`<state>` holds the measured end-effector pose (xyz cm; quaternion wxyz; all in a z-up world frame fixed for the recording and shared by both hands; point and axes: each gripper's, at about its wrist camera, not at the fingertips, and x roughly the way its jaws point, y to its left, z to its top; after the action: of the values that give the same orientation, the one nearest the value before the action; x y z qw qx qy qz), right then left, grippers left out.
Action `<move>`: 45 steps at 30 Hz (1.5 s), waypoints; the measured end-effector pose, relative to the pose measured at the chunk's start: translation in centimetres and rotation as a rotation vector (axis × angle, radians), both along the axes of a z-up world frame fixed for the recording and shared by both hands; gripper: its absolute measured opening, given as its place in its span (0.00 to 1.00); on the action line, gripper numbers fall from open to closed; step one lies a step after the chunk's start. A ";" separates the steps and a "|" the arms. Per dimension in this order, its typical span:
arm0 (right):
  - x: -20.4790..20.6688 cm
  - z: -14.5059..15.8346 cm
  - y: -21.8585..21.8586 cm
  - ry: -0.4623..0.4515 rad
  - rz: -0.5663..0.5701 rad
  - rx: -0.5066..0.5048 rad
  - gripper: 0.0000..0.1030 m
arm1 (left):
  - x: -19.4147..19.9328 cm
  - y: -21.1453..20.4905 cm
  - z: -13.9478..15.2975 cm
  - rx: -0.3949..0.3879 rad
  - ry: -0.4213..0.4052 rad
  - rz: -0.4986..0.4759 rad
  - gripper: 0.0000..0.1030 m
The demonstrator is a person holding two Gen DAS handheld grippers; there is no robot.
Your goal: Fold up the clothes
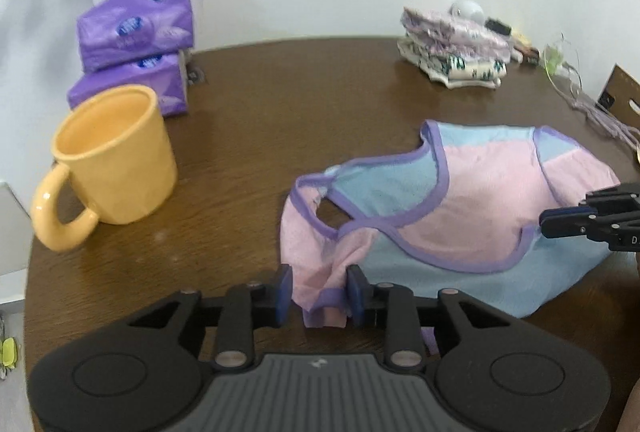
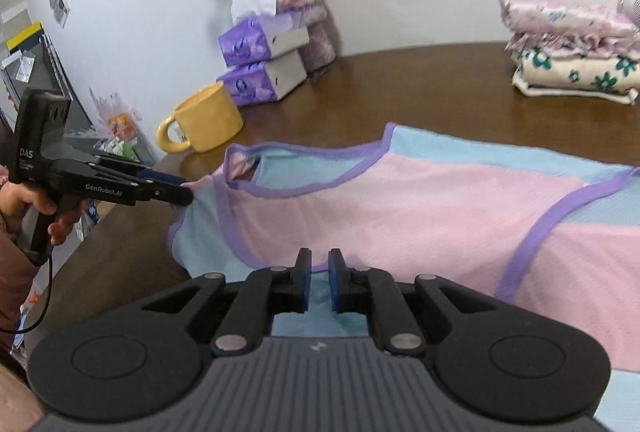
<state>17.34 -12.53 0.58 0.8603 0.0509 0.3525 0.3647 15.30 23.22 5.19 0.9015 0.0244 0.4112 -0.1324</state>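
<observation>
Pink-blue garment [image 1: 460, 216] spread on bench [image 1: 248, 136]. Left hand-held gripper [image 1: 320, 292] clamped on sleeve cuff [image 1: 324, 296]. Right hand-held gripper [image 2: 319, 278] nearly together over hem, grip seemingly unclear.

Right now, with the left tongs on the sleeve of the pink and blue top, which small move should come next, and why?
Probably carry the left tongs across the top, laying the sleeve over its pink front. The sleeve sits pinched between their fingers and bunched off to one side, while the right tongs hang over the blue hem gripping nothing.
</observation>
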 end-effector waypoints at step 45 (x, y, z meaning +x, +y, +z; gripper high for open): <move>-5.6 -1.0 -5.8 -0.148 -0.042 -0.183 0.25 | -5.4 -6.8 -3.8 -0.044 -0.166 -0.024 0.40</move>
<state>11.77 -18.38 -0.47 0.8925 -0.0477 0.3186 0.3156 9.88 16.39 1.35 0.9311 0.0203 0.3320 -0.1497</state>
